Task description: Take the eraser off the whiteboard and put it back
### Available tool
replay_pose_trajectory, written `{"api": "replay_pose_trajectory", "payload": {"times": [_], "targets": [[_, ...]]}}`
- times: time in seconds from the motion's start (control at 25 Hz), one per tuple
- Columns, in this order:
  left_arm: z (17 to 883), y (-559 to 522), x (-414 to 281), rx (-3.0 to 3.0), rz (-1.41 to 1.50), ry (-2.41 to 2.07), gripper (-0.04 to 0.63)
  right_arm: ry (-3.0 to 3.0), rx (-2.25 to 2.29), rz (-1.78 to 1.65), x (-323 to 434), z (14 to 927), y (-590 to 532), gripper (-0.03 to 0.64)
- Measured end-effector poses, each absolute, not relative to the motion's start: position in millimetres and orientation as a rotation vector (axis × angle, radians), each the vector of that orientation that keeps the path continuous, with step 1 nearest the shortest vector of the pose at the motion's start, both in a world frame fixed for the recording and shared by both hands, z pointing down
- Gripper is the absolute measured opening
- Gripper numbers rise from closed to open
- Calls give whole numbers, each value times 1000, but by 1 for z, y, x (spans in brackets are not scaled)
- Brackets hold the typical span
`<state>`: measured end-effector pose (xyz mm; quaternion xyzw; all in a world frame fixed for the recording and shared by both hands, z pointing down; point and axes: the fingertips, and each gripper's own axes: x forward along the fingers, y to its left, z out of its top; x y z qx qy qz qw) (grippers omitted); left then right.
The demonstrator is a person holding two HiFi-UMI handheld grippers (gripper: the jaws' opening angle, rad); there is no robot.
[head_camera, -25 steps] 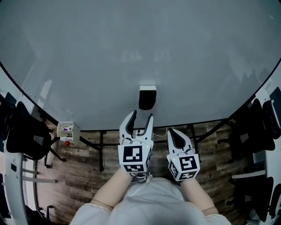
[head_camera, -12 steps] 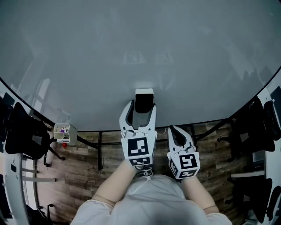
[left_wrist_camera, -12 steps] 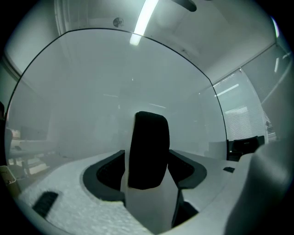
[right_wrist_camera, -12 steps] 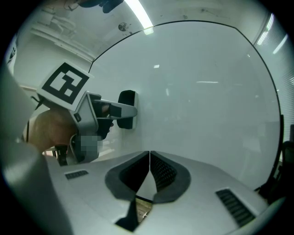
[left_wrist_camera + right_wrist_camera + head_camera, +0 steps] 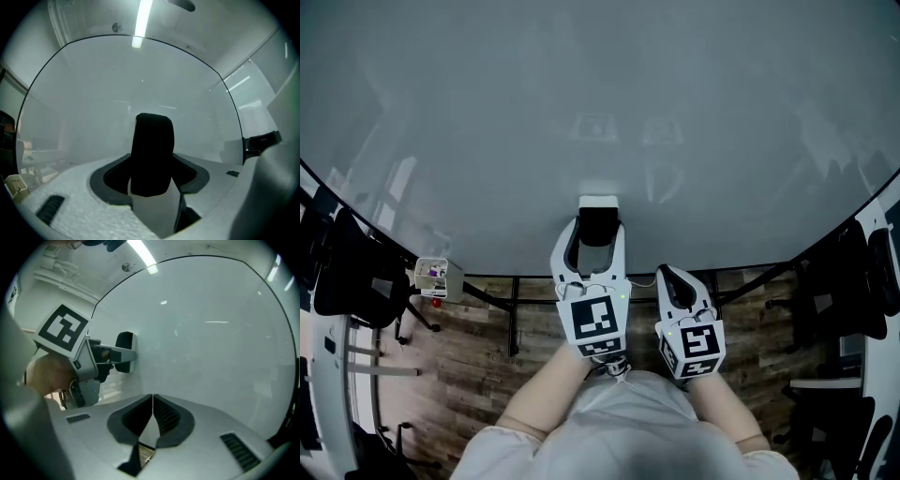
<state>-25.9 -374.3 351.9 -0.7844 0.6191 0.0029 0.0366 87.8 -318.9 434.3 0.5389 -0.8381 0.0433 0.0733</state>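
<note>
The eraser (image 5: pixel 598 225), black-topped on a white base, sticks to the lower part of the whiteboard (image 5: pixel 581 94). My left gripper (image 5: pixel 594 227) points level at the board, one finger on each side of the eraser. Its jaws have just been closing with the eraser between them. In the left gripper view the eraser (image 5: pixel 152 140) fills most of the space between the dark pads, and I see no firm press. My right gripper (image 5: pixel 667 274) hangs just to the right, short of the board, its jaws (image 5: pixel 153 397) shut together on nothing. The right gripper view shows the eraser (image 5: pixel 125 352) beside a left finger (image 5: pixel 119 353).
Below the board's lower edge lie a wooden floor and the board's dark stand legs (image 5: pixel 516 319). Black chairs stand at the left (image 5: pixel 356 281) and right (image 5: pixel 853 272). A small white box (image 5: pixel 434 275) with bits in it sits at the lower left.
My left gripper has gone forward to the board, its jaws wider than a second ago and now around the eraser. The right gripper has hardly shifted.
</note>
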Motion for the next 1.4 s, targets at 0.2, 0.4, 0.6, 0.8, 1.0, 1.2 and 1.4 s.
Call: {"api": "replay_pose_trajectory", "payload": {"times": [0.2,0.4,0.6,0.8,1.0,1.2,1.4], "targets": [[352,-375,-24,-2413,1,1898,256,-2533,1582,139,88,437,-318,28],[352,-373,-27,-2436,11,1895,251,-2534,1580,145,92,439,-312,28],[349,-361,-29,-2451,76,1894,247,-2531,1598,148,98,439,-305,28],[353,-341,-31,-2468,81,1862,247,-2523,1617,162,100,443,-299,28],[375,-322,-35,-2501,23,1868,247,-2517,1617,180,96,447,-293,28],[406,-306,-49,-2542,-65,1898,247,-2514,1623,194,87,452,-289,28],[434,-293,-60,-2560,-143,1926,247,-2508,1620,219,79,461,-285,28]]}}
